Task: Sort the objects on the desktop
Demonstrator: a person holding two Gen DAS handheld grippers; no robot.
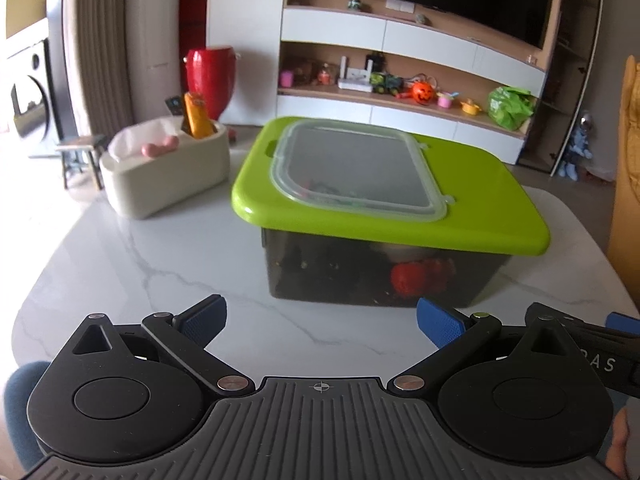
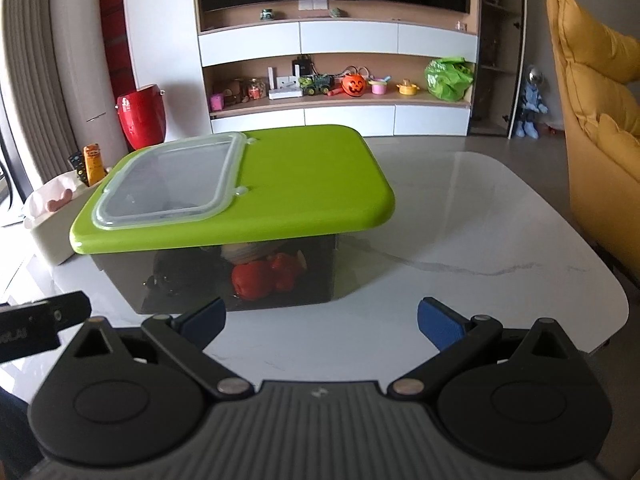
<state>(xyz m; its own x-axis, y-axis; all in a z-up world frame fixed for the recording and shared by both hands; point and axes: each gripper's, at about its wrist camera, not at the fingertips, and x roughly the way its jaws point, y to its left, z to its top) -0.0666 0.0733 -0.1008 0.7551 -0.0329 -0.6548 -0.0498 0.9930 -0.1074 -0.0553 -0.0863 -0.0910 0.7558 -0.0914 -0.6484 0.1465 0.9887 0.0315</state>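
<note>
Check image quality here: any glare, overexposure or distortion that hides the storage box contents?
Left wrist view: window light blows out the left edge, and the shelves bow from fisheye. The dark box wall shows only a red item clearly. Right wrist view: glare sheens the marble table, and the clear lid hatch reflects light, so the contents stay murky.

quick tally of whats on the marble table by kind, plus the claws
storage box with green lid: 1
white organiser caddy: 1
claws, both open and empty: 2, left claw, right claw
total: 4
</note>
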